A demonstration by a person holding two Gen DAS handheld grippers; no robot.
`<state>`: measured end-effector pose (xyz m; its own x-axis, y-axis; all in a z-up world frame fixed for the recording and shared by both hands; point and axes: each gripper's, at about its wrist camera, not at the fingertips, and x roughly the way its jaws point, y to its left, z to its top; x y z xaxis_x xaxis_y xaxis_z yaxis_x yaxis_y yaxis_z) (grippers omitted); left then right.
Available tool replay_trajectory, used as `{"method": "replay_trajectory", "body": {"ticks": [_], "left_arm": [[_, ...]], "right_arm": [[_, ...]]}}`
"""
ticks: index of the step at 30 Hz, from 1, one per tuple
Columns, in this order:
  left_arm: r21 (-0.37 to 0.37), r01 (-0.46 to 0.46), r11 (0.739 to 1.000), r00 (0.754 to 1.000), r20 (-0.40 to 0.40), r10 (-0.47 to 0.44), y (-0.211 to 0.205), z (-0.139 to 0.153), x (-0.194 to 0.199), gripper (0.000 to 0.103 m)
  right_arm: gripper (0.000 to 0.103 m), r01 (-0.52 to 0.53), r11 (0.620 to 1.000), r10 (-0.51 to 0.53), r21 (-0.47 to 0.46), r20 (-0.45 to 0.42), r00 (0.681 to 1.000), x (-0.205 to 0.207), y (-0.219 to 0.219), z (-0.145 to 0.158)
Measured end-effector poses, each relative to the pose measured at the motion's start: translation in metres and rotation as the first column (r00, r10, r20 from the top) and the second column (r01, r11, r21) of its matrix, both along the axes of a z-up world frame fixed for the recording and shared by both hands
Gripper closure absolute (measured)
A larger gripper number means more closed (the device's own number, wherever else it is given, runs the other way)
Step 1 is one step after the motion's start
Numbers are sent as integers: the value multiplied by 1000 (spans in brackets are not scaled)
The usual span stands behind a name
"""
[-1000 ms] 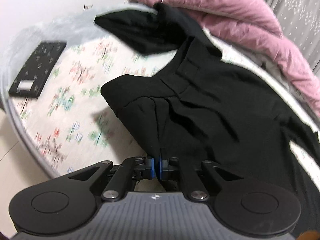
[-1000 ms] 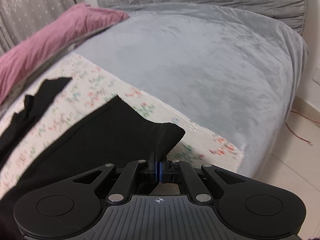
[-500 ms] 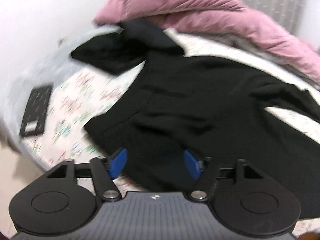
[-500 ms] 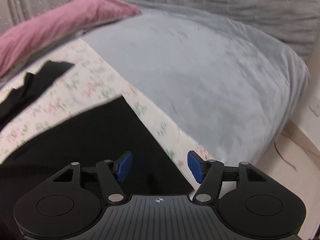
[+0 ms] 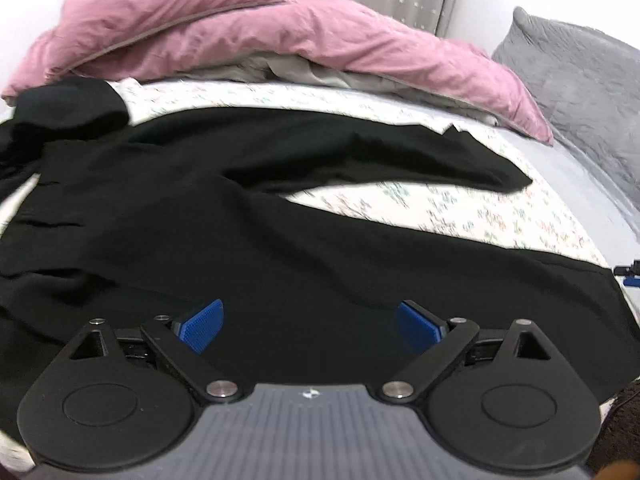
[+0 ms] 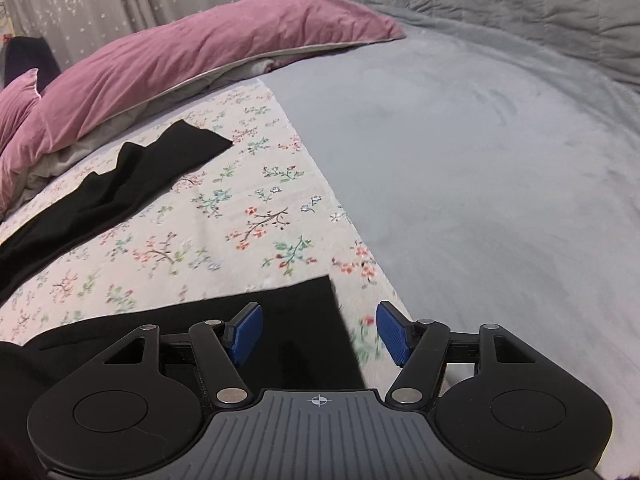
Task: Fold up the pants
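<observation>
Black pants (image 5: 280, 216) spread flat on floral sheet (image 6: 224, 216) — pink duvet (image 5: 224, 28) behind. Left gripper (image 5: 310, 326), right gripper (image 6: 319, 334) — jaws released, holding nothing.

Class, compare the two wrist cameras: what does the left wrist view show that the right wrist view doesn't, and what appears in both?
Left wrist view only: the open left gripper, the pants' waist end and both legs joining.

Right wrist view only: the open right gripper, the near leg's hem corner and the broad grey blanket.

Both: the black pants, floral sheet, pink duvet and starred curtain.
</observation>
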<state>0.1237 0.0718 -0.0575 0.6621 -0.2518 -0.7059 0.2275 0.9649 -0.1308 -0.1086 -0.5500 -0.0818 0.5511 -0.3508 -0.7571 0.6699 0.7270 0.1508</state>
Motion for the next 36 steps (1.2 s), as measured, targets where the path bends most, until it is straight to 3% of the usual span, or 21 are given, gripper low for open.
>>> {"method": "replay_trajectory", "body": {"ticks": [5,10,13,17,21,23,25,29,32,36], "left_arm": [[21,15,1000,999,-34,-14,-21,-24,8,0],[26,-6,1000,997,-81,8,-32,-32,3,0],[27,-16,1000,992,-125,20,-34,-41,0,0],[87,20,996,993,-114,-10,-42,-46,-3,0],[108,41,993,993,-117,-28,-47,-50,-3,0],[111,48,993,992,-121,-34,-48,-51,-3,0],[107,57,993,990,-133,-42,-45,-50,0,0],[120,44,992,989,-143,-26,-40,-41,7,0],[123,57,991,995,-91,-45,-42,-27,14,0],[145,103,984,995,1,-104,-59,-12,38,0]], "right_arm": [[62,-44,999,44,0,22,999,9,-13,-17],[89,-120,992,121,-34,34,992,16,-7,-19],[92,-133,978,140,-160,34,990,12,13,-5],[93,-76,947,108,-313,86,990,-4,28,20],[93,-70,919,95,-388,48,994,1,28,18],[92,-69,928,77,-367,9,997,8,21,6],[91,-72,941,63,-332,-36,997,17,14,-10],[72,-41,955,9,-295,-110,994,27,12,-27],[37,-23,954,-6,-298,-95,995,28,17,-10],[33,-79,963,68,-259,-52,996,48,22,17]]}}
